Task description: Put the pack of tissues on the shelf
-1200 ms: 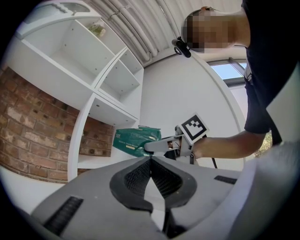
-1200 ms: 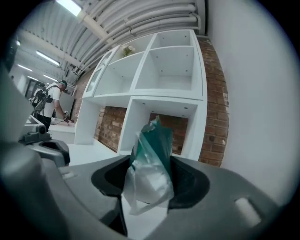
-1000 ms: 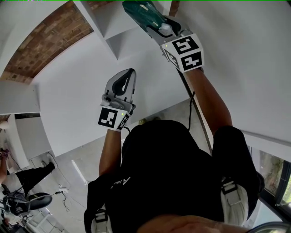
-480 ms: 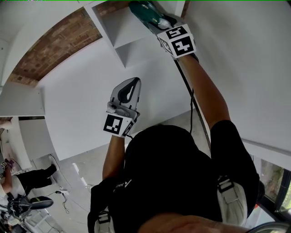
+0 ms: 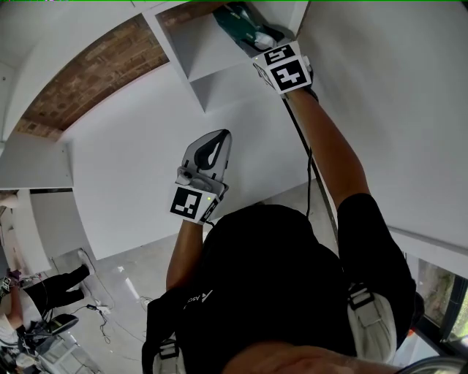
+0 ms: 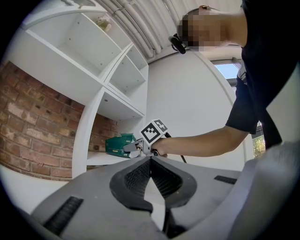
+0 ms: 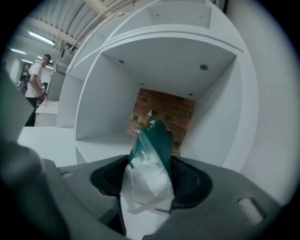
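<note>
The green and white pack of tissues (image 7: pixel 157 136) stands between the jaws of my right gripper (image 7: pixel 150 162), which are opening while the pads still touch it. In the head view that right gripper (image 5: pixel 252 33) reaches up into a white shelf compartment (image 5: pixel 199 52), with the pack (image 5: pixel 240 22) ahead of it. The left gripper view shows the pack (image 6: pixel 117 144) resting over the shelf board (image 6: pixel 99 158). My left gripper (image 5: pixel 212 142) hangs lower, away from the shelf, shut and empty, its pads meeting at the tip (image 6: pixel 150 160).
The compartment has a brick back wall (image 7: pixel 161 112) and white side walls. More shelf compartments (image 6: pixel 84 47) stack above. A cable (image 5: pixel 311 164) runs down from the right gripper. A person (image 7: pixel 35 70) stands far left; another person (image 5: pixel 44 286) is on the floor below.
My right gripper has pushed the pack further up and into the shelf compartment. The left gripper has drifted slightly right and lower in the head view.
</note>
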Tool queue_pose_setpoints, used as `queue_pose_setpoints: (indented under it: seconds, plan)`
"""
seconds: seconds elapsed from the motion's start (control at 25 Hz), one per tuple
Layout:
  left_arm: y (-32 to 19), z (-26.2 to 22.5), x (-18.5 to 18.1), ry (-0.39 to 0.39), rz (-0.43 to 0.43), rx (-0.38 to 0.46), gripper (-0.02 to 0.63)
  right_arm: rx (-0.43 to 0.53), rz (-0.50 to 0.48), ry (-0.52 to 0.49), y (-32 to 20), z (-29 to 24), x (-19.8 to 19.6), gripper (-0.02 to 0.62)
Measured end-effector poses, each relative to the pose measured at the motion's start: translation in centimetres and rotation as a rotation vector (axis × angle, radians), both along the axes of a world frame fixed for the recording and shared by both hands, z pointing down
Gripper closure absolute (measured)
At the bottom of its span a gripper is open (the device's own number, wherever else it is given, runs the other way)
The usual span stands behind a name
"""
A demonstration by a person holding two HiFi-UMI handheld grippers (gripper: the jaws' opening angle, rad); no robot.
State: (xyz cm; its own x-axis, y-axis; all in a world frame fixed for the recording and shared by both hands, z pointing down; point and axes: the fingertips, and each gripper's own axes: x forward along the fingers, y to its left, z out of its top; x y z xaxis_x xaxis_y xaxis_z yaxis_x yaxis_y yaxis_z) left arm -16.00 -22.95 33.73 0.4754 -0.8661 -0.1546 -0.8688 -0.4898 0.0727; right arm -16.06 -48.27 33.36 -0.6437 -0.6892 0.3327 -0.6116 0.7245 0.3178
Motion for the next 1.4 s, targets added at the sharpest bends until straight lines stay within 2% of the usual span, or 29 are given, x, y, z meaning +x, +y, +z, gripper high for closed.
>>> queue_pose_setpoints:
  seconds: [0.4,0.8,0.92,1.12,1.4]
  plan:
    - [0.2,0.6,0.1,-0.009,0.008,-0.025,0.607,0.149,0.019,0.039,1.0,-1.7,0.2,0.265]
    - [-0.2,-1.6,0.5,-0.022,-0.015,0.012,0.607,0.184,-0.050,-0.164,5.5,-5.3,3.1,0.253]
    - [-0.4,-3.2,0.7,-0.029,-0.028,0.040,0.607,0.177,-0.087,-0.253,8.4,-6.5,4.2,0.275]
    - [-0.2,-5.5,1.8,-0.043,-0.029,0.088,0.607,0.155,-0.145,-0.378,13.9,-7.4,6.3,0.361]
    - [0.6,-7.3,3.2,-0.044,-0.030,0.116,0.607,0.176,-0.188,-0.448,19.8,-8.2,8.7,0.499]
